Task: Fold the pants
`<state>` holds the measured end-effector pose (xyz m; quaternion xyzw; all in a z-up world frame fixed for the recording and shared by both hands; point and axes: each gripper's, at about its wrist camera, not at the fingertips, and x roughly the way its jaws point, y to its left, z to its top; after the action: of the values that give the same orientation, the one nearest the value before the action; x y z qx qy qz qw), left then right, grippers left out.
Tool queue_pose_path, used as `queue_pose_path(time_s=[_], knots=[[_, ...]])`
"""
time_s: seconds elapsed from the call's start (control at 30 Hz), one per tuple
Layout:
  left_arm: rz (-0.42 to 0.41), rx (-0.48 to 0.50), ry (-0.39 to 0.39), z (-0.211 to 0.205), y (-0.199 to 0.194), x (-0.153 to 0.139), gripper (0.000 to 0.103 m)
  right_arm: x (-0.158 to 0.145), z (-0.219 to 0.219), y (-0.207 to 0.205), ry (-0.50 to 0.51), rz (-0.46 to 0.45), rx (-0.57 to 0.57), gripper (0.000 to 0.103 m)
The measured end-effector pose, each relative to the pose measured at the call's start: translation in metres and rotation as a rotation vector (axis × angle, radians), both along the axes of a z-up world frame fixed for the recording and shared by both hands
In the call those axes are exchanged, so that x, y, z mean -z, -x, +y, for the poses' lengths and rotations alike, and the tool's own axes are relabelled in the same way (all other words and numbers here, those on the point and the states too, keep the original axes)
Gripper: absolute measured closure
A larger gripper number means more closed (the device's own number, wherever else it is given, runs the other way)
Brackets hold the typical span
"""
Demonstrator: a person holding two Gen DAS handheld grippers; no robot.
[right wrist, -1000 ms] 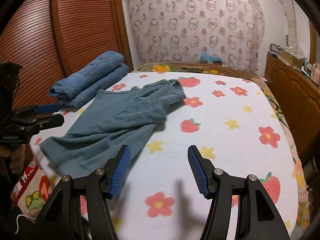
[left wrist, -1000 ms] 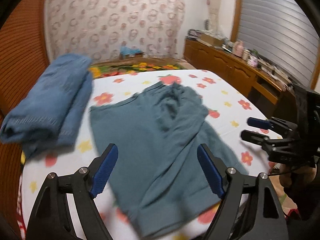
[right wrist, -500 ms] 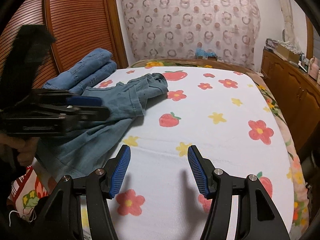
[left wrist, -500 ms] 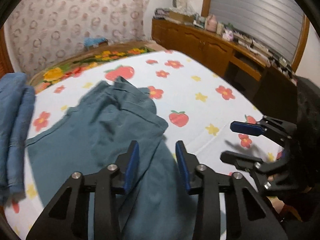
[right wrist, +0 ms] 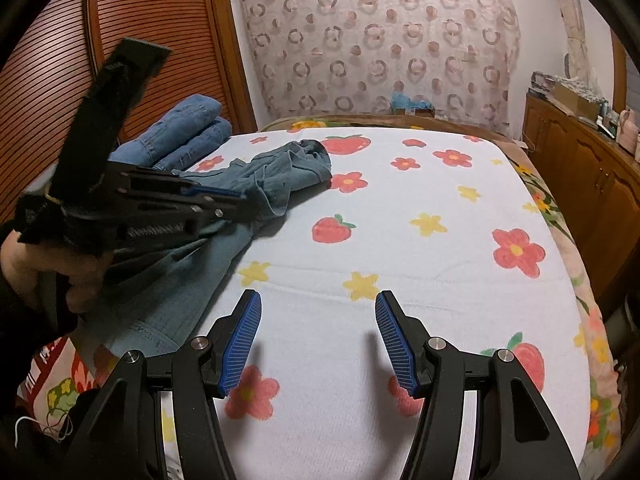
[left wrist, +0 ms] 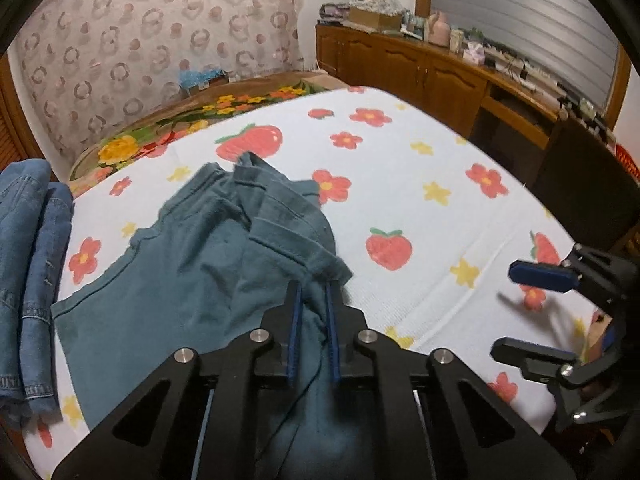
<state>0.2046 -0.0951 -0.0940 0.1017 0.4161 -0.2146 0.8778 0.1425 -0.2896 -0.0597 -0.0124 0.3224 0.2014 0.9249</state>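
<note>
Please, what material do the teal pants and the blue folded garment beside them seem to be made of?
The teal pants look like soft, thin woven cotton with a matte finish: they crumple into loose folds and show stitched hems. The blue folded garment looks like denim: a faded, mottled blue surface, thick rolls and pale seam stitching. The exact fibre of either cannot be told from these views.

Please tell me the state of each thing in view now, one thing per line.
left gripper: shut on a fold of the teal pants
right gripper: open, holding nothing, above the bedsheet
teal pants: crumpled, not folded
blue jeans: folded, beside the teal pants
</note>
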Motion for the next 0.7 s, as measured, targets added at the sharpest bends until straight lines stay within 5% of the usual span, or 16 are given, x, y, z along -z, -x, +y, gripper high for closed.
queue_pose_path(time_s=[0.33, 0.7], knots=[[-0.055, -0.059, 0.066, 0.04, -0.002, -0.027, 0.101, -0.002, 0.017, -0.002, 0.01, -0.005, -0.031, 0.041], [-0.113, -0.207, 0.088, 0.113, -0.029, -0.054, 0.101, -0.011, 0.033, -0.011, 0.026, -0.028, -0.062, 0.041]])
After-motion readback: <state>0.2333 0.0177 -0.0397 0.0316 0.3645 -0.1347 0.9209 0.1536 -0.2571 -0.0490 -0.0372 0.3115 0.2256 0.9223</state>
